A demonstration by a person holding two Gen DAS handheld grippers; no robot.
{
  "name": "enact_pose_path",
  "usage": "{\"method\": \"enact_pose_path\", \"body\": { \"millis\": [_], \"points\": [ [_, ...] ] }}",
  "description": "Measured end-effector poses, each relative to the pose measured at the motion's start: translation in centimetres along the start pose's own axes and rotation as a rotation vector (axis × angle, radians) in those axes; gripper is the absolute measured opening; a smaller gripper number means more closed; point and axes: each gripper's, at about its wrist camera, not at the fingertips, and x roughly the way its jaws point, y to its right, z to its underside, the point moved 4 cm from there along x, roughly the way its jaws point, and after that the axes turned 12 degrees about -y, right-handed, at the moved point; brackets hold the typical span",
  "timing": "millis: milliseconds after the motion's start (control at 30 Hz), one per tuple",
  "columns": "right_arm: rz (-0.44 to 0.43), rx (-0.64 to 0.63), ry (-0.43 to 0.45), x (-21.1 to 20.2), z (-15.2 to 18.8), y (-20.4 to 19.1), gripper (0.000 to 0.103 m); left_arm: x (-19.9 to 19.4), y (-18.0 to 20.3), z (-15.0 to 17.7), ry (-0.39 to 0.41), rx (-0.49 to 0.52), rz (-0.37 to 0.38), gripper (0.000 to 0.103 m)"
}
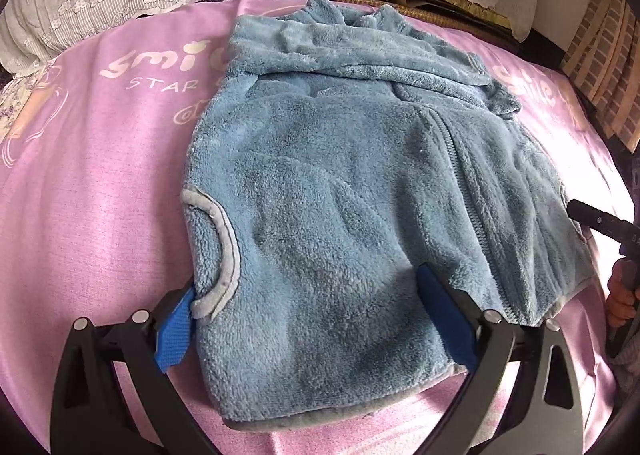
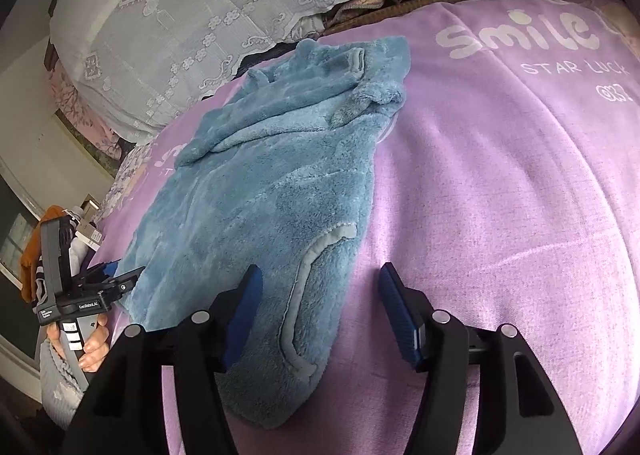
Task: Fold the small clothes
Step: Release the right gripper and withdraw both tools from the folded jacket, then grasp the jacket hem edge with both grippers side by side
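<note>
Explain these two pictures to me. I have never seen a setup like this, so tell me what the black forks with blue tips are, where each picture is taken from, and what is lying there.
No robot here: a person holds a pair of hand-held tongs in each hand, and each pair carries a camera looking along its two blue-padded fingers. One picture looks out from the left tongs, the other from the right tongs. A small blue fleece jacket with a zip lies partly folded on a pink sheet printed with white words. Lace-covered bedding sits behind. Both tongs stand open, straddling the jacket's near edge, gripping nothing. In the right view, the person's hand holds the left tongs' handle.
</note>
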Motion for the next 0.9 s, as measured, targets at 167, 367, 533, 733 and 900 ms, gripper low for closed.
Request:
{"method": "enact_pose_path", "body": {
  "millis": [167,367,533,733,900],
  "points": [
    [0.001,0.0,0.0,0.0,0.1,-0.1,0.062,-0.1,0.0,0.0,0.004,0.003,-0.006,0.096],
    [0.004,0.0,0.001,0.0,0.2,-0.2,0.063,-0.5,-0.4,-0.1,0.011,-0.013,0.016,0.096],
    [-0.003,-0.009,-0.005,-0.1,0.6,-0.2,0.063,-0.6,-1.8,-0.3,0.002,-0.07,0.079,0.095],
    [-0.012,-0.013,-0.008,-0.3,0.9,-0.2,0.063,-0.5,-3.7,-0.5,-0.007,-0.144,0.177,0.077],
    [-0.022,-0.018,-0.013,-0.3,1.0,-0.2,0.063,-0.7,-5.1,0.0,-0.01,-0.203,0.247,0.064]
  ]
}}
